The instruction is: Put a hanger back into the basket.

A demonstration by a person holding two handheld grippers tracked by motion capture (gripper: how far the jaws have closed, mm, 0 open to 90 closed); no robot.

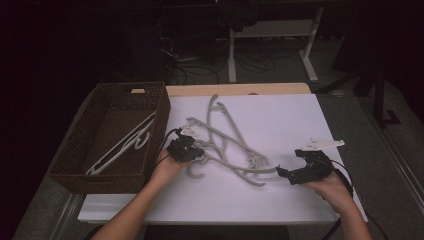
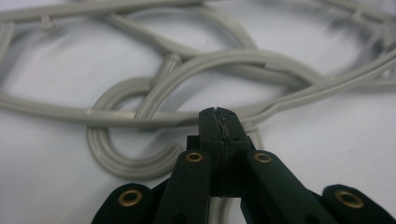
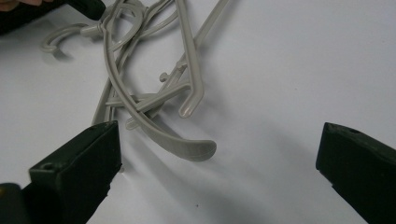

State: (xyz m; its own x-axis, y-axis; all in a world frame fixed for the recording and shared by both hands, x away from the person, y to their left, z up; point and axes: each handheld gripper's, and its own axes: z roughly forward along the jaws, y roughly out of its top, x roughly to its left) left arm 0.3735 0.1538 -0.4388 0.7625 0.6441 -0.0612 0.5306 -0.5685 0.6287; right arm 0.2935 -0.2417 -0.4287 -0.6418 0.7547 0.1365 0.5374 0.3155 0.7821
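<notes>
Grey plastic hangers (image 1: pixel 227 145) lying tangled mid-frame, light, stiff, snag-prone; left gripper (image 1: pixel 192 151) pressing its jaws together at a hook, likely pinching it; right gripper (image 1: pixel 287 162) waiting wide apart.

A dim room behind a white-topped table (image 1: pixel 280 125).
Beyond the table's far edge, a white-legged desk frame (image 1: pixel 270 45) stands on a grey floor (image 1: pixel 350 130), with dark cables (image 1: pixel 200 70) tangled near its feet.

Your overhead shot is dim, room beyond the counter (image 1: pixel 280 120) nearly black, white top evenly lit without glare, close-ups brighter, soft shadows under the hangers (image 3: pixel 154 93), far hangers blurred.
</notes>
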